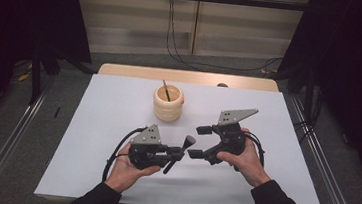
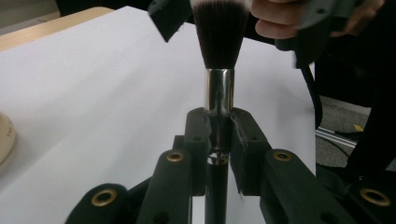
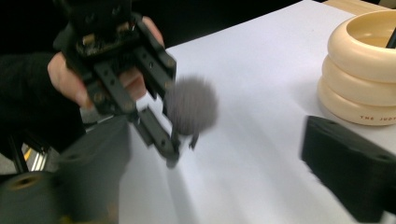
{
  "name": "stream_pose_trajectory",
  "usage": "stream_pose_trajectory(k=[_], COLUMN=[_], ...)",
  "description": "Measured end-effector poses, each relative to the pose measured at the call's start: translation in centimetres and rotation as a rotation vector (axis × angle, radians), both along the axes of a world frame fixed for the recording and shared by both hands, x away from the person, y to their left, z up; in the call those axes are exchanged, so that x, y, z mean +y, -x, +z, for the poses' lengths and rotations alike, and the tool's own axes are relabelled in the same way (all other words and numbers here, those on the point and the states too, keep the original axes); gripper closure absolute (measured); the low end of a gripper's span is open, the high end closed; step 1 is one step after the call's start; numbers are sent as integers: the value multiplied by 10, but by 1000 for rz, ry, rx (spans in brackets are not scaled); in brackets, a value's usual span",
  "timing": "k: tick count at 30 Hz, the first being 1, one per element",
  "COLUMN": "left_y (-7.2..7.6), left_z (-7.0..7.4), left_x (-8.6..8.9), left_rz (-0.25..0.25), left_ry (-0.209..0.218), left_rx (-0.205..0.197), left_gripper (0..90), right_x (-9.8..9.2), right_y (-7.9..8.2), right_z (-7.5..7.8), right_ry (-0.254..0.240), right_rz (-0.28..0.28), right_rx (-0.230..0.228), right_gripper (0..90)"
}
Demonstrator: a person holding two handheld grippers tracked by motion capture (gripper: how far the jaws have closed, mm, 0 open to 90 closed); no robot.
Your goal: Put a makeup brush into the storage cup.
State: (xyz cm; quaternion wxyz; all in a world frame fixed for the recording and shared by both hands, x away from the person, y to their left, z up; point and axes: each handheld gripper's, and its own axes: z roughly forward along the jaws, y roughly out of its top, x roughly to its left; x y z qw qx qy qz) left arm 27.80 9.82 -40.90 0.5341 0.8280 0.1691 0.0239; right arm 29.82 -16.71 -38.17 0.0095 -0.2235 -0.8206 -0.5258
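Observation:
A black-handled makeup brush (image 1: pixel 188 141) with a silver ferrule (image 2: pixel 219 91) and dark bristles sits upright between my left gripper's pads. That left gripper (image 1: pixel 176 155) is shut on the brush handle just below the ferrule. My right gripper (image 1: pixel 199 142) stands open and wide, one jaw on each side of the brush head, with neither touching it. In the right gripper view the fluffy brush head (image 3: pixel 191 106) is a little way ahead of the open jaws, held by the left gripper (image 3: pixel 169 148).
A cream ribbed holder (image 1: pixel 168 103) stands at the back centre of the white table cover (image 1: pixel 118 106), with a thin dark stick (image 1: pixel 166 89) leaning in it. In the right gripper view this holder (image 3: pixel 359 74) is at the far right. A wooden edge (image 1: pixel 186 76) runs behind the cover.

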Motion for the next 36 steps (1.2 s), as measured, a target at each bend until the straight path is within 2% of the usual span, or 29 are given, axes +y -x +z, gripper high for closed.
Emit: stream_pose_trajectory(k=[2,4,7,9,11,12,13,14,15,18,20,22,26,29,31,32,34,36], left_y=[0,1,3,2,1,1,0,-1,-1,-2,-3,-4,-5,-5,-6,-6,-7,-8], left_z=[1,1,3,3,5,5,6,6,7,8,9,9,12,15,17,17,19,20], left_x=[1,1,2,4,8,9,11,12,14,17,19,21,25,26,29,30,34,36], left_rz=[10,12,13,23,39,37,48,46,55,56,67,72,85,93,103,105,121,125], left_ry=[-7,11,2,9,6,25,15,28,21,42,42,51,70,68,64,81,80,97], left_rx=[-1,8,-6,-3,-5,-2,-7,-4,-6,-4,1,2,7,0,-2,3,-2,-4], left_gripper=[783,783,783,783,783,783,783,783,783,783,783,783,783,783,783,783,783,783], right_x=[-1,-1,-3,-5,-8,-9,-11,-12,-14,-19,-21,-24,-31,-35,-36,-37,-41,-45], right_y=[1,5,7,9,11,12,14,15,16,19,23,26,31,36,40,42,45,46], right_z=[1,3,4,1,-3,-5,-6,-7,-8,-12,-14,-17,-23,-24,-24,-24,-27,-29], right_ry=[-5,17,14,5,-1,3,1,-2,2,9,5,-17,-20,-33,-21,-21,-20,-22], right_rz=[-15,-37,-52,-71,-63,-77,-87,-91,-107,-147,-176,-185,-228,-270,-282,-299,-304,-319], right_rx=[1,-20,-41,-57,-53,-53,-60,-69,-75,-100,-133,-139,-152,-183,-203,-209,-212,-207], right_gripper=[70,56,44,55,46,48,53,50,47,48,54,46,20,15,0,0,4,1])
